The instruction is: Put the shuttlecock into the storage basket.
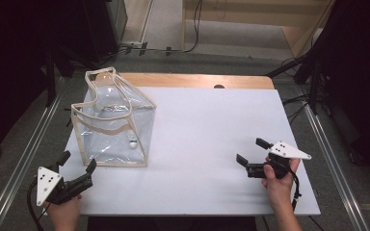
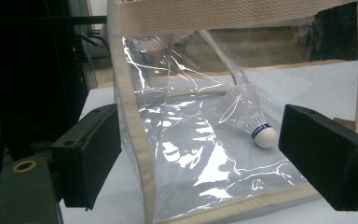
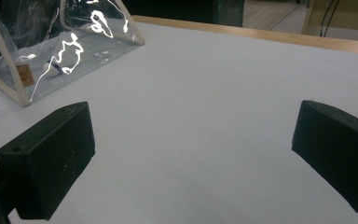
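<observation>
High view: The clear bag (image 1: pixel 113 120), trimmed in beige webbing, stands upright on the left part of the white worktop (image 1: pixel 207 139). A shuttlecock (image 1: pixel 133 143) lies inside it, near the front wall. The left tongs (image 1: pixel 77 164) sit at the near left corner of the worktop, jaws spread apart, pointing toward the bag's near corner and just short of it. The right tongs (image 1: pixel 253 150) are held over the right part of the worktop, jaws spread apart, pointing left, well apart from the bag.

Left gripper view: The left tongs (image 2: pixel 200 154) are open and empty. The bag (image 2: pixel 135 140) stands directly ahead, between the two jaws in line of sight, its near beige corner seam closer to the left-hand jaw. The shuttlecock (image 2: pixel 256 126) rests on the bag floor, cork end toward the right-hand jaw, behind the clear wall.

Right gripper view: The right tongs (image 3: pixel 193 154) are open and empty over bare worktop (image 3: pixel 205 93). The bag (image 3: pixel 65 46) stands at the upper left, well apart from both jaws. The shuttlecock (image 3: pixel 50 68) is faintly visible inside it.
</observation>
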Demonstrator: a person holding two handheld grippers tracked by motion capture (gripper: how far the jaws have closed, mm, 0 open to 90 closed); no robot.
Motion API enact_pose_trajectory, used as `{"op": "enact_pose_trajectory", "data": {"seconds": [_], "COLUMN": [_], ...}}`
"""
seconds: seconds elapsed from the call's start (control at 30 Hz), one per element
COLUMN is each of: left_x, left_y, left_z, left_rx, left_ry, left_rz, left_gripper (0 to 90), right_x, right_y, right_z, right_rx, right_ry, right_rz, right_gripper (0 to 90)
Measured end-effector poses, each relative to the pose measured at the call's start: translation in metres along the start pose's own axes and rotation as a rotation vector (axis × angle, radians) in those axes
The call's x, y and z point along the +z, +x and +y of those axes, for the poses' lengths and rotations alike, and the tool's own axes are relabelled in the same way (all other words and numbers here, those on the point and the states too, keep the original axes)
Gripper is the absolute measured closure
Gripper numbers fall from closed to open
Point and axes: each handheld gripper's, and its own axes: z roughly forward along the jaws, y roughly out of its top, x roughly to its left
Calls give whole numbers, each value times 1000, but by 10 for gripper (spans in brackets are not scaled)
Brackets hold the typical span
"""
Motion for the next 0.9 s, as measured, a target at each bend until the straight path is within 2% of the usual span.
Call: {"op": "enact_pose_trajectory", "data": {"seconds": [0.13,0.53,0.7,0.8,0.9], "left_x": [0,0,0,0,1], "left_y": [0,-1,-1,-1,-1], "left_z": [0,0,0,0,0], "left_rx": [2,4,4,6,6], "left_ry": [1,3,2,4,3], "left_rz": [2,3,2,2,2], "left_gripper": [137,137,137,137,137], "right_x": [-11,-34,-42,-54,-67], "right_y": [-10,-22,-28,-32,-37], "right_z": [-9,-23,-28,-33,-38], "right_rx": [32,24,40,55,67], "right_ry": [-4,-23,-36,-60,-73], "right_rz": [-17,-50,-75,-75,-99], "right_gripper": [0,0,0,0,0]}}
